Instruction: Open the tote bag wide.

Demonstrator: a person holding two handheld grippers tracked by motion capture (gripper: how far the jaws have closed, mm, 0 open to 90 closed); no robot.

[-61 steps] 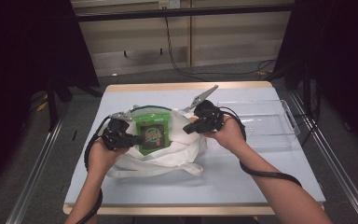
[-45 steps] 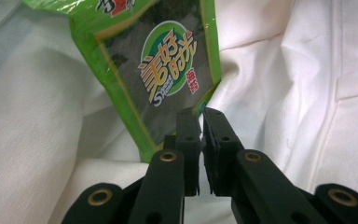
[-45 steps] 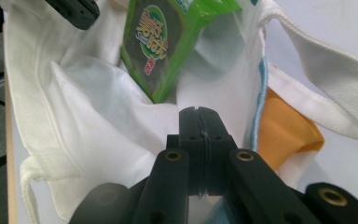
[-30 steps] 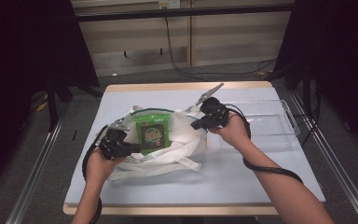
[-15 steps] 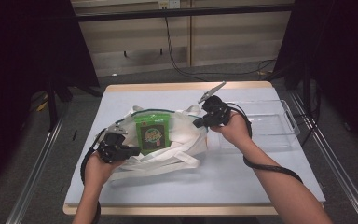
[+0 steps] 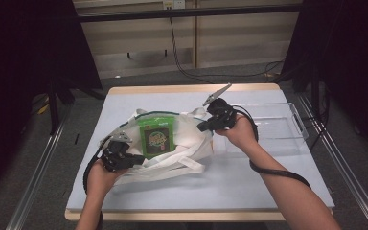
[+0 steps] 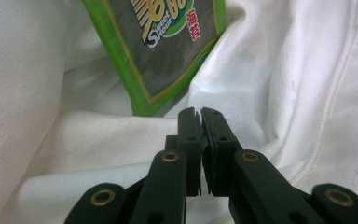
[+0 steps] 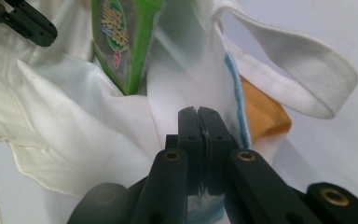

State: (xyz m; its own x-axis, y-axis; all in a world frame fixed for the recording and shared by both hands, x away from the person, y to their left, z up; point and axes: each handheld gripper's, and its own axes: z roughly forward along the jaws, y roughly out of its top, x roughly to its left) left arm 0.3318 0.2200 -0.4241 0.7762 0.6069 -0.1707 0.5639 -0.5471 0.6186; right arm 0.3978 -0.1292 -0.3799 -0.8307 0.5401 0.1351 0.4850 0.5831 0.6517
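Two grippers (image 6: pixel 135 158) (image 6: pixel 202 127) clamping white bag (image 6: pixel 187 143)

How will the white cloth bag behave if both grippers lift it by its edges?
The white cloth bag looks floppy: it lies creased, so it would probably sag between the left gripper and right gripper. The green packet may slide inside.
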